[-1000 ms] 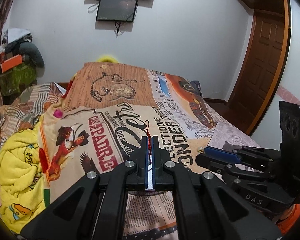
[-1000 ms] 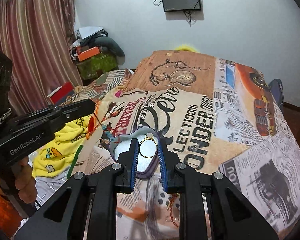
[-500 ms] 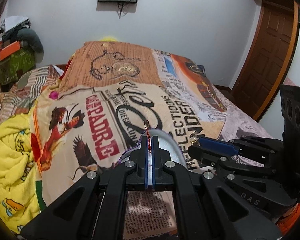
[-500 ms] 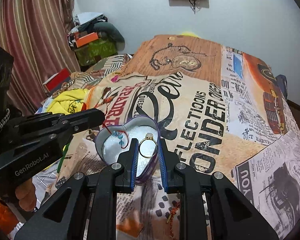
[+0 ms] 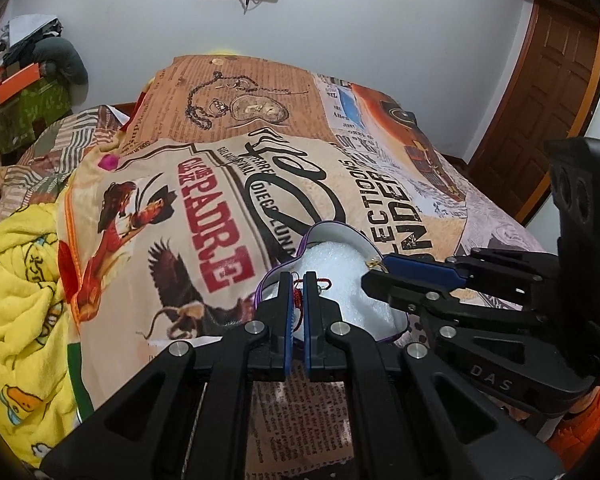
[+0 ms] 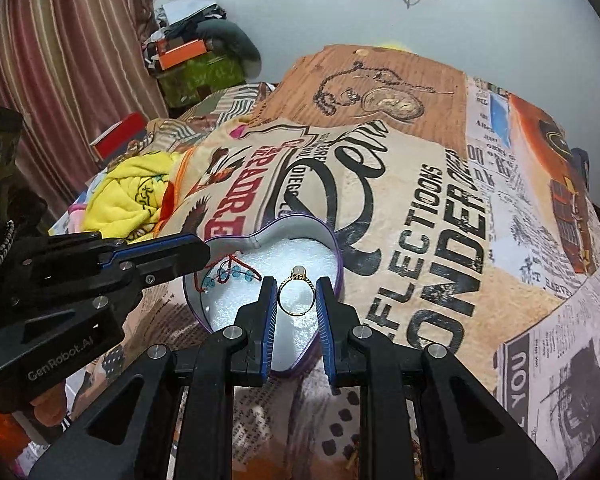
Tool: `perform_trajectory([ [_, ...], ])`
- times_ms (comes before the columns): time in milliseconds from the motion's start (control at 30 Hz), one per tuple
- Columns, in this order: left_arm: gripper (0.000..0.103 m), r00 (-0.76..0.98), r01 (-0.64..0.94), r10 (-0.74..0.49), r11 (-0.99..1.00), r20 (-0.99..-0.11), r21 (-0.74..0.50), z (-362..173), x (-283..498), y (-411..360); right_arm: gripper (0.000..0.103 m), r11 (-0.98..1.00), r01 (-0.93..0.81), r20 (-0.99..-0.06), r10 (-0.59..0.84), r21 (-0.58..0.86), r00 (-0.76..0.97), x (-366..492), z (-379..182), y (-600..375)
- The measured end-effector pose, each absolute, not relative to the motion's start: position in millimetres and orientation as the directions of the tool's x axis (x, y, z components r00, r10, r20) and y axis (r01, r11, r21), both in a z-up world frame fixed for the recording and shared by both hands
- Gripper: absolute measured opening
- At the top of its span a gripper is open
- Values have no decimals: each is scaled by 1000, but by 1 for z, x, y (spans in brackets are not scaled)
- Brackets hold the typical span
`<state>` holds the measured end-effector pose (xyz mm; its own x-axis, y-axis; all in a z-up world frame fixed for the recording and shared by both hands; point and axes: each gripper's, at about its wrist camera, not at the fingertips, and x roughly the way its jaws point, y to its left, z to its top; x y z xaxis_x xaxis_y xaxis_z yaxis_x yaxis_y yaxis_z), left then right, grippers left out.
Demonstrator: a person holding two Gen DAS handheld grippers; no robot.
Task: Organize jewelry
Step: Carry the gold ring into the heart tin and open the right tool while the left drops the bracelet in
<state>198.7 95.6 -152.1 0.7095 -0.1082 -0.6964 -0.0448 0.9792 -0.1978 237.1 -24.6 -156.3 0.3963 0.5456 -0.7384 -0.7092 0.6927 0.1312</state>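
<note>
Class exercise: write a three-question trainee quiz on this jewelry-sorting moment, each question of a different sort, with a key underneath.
1. True or false: the right tool grips a gold ring.
2. What does the left tool pinch? A) red cord bracelet B) watch C) earring
3. Fill in: both tools are over the ____-shaped tin.

Key: 1 true; 2 A, the red cord bracelet; 3 heart.

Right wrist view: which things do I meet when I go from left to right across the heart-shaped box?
Left tongs → red cord bracelet with blue beads → gold ring held in the right tongs → right rim of the heart-shaped box.
</note>
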Motion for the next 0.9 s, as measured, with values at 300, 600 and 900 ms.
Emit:
perform_trajectory([
  [300, 24, 718, -55, -58, 989, -693, -141, -145, 190, 93, 18, 678, -726, -740, 547, 117, 391, 233, -155, -19],
  [600, 30, 738, -89, -9, 990, -675, -111, -132, 178, 101, 32, 688, -720, -748, 523, 88, 409, 231, -151, -20],
  [900, 30, 742, -89, 5, 992, -670, -91, -118, 158, 99, 39, 708, -706, -728, 501, 34, 468, 210, -130, -37],
])
